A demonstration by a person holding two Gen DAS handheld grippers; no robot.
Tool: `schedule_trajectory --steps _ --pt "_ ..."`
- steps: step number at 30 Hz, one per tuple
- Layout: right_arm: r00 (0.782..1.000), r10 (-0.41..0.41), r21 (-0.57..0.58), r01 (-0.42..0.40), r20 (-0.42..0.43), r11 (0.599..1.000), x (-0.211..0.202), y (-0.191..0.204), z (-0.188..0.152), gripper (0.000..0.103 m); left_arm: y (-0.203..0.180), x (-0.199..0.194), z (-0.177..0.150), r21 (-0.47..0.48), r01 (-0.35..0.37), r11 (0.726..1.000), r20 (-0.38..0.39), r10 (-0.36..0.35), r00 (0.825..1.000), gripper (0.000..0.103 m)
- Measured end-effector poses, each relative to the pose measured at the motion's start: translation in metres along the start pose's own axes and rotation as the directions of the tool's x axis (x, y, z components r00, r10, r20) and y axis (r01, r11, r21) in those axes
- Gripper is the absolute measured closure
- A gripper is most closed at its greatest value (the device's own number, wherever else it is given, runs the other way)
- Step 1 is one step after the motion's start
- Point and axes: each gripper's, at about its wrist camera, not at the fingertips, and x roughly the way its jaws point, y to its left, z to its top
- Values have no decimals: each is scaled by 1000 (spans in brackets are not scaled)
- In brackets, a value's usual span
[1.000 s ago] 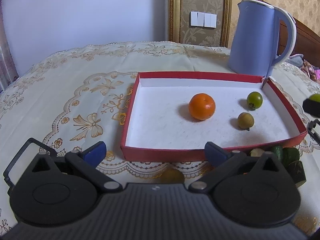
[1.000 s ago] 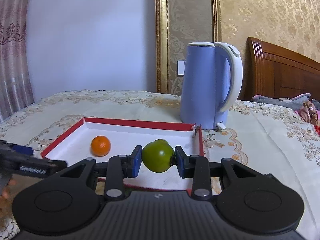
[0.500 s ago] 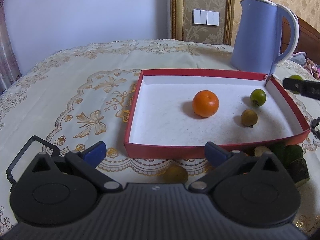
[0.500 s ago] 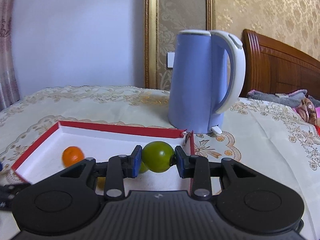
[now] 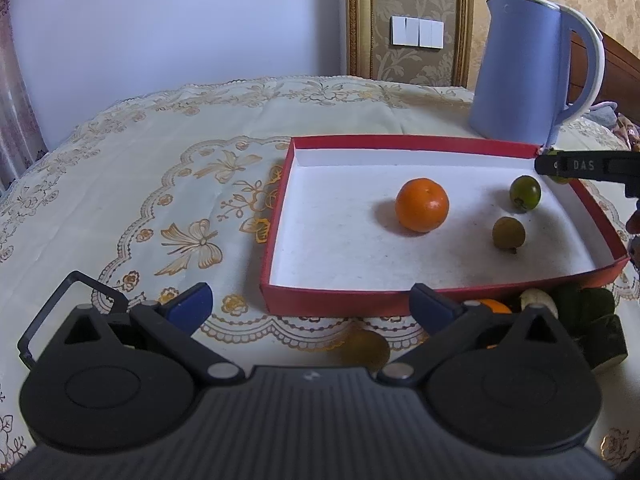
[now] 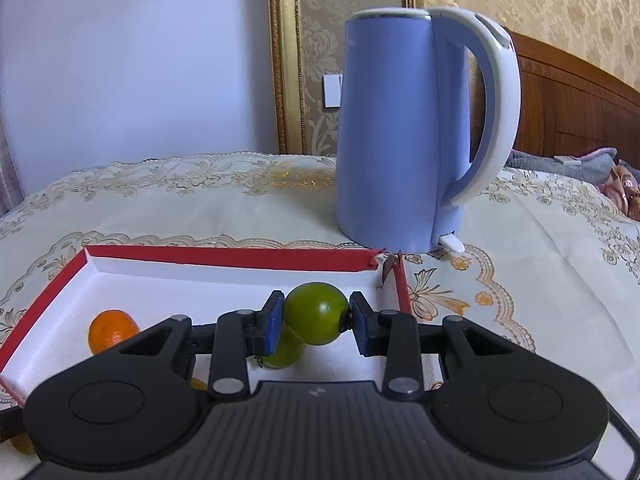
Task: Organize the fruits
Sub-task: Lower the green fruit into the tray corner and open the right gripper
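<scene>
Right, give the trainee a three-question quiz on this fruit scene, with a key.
1. True or false: the right gripper is shut on a green fruit.
2. How many fruits lie inside the red tray in the left wrist view?
3. What stands behind the tray's far right corner? A) a blue kettle B) a vase C) a lamp

Key:
1. True.
2. Three: an orange, a small green fruit and a brownish fruit.
3. A.

Left gripper (image 5: 310, 308) spread wide and empty; right gripper (image 6: 316, 318) clamped, tilted downward.
</scene>
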Motion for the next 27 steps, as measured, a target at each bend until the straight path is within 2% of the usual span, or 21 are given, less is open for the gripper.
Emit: schedule_trajectory --steps 10,24,27 --pt "1000 -10 18 11 -26 1000 13 -2 2 67 0 0 -1 4 -2 1000 0 2 1000 0" --pt "1000 -17 35 18 -27 999 11 -7 2 65 1 0 -2 3 -8 1000 -3 8 1000 0" --pt "1000 -18 38 19 -12 999 5 -9 3 54 2 -2 -2 0 -6 1000 -2 6 1000 0"
